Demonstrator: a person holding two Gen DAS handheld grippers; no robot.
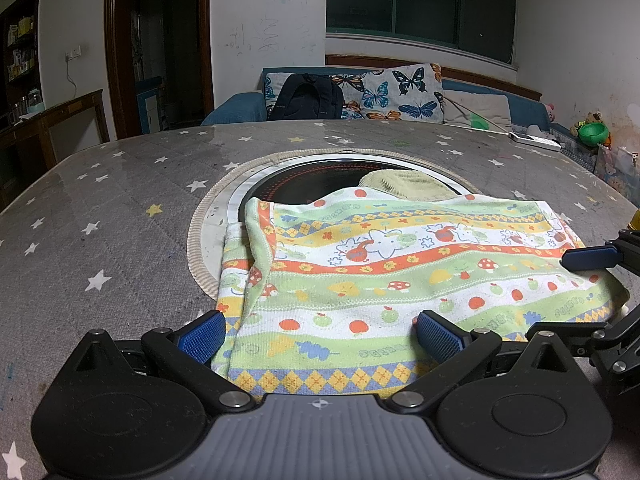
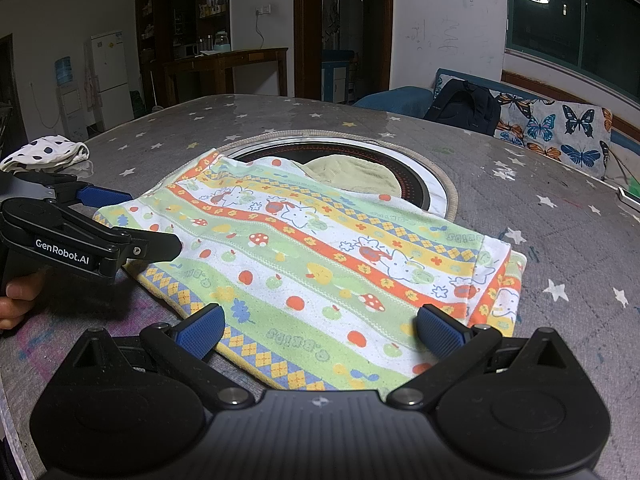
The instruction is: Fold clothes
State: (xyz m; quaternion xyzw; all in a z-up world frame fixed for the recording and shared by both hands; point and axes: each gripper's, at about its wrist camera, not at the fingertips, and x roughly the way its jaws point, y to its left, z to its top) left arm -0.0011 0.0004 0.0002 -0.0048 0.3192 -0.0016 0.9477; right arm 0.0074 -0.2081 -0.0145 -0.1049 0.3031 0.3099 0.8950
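A patterned cloth [image 1: 380, 276] with green, orange and yellow stripes, apples and mushrooms lies flat on the grey star-print table; it also shows in the right wrist view [image 2: 320, 256]. Its far edge overlaps a round dark hob. My left gripper [image 1: 320, 334] is open, its blue pads over the cloth's near edge. My right gripper [image 2: 320, 332] is open above the cloth's near edge. The right gripper shows at the right in the left wrist view [image 1: 592, 292], open. The left gripper shows at the left in the right wrist view [image 2: 132, 220], open.
A beige cloth [image 1: 404, 186] lies in the round hob recess [image 1: 224, 216]. A polka-dot cloth [image 2: 44, 154] lies at the far left of the table. A sofa [image 1: 400, 96] with butterfly cushions and a black backpack [image 1: 306, 98] stands beyond the table.
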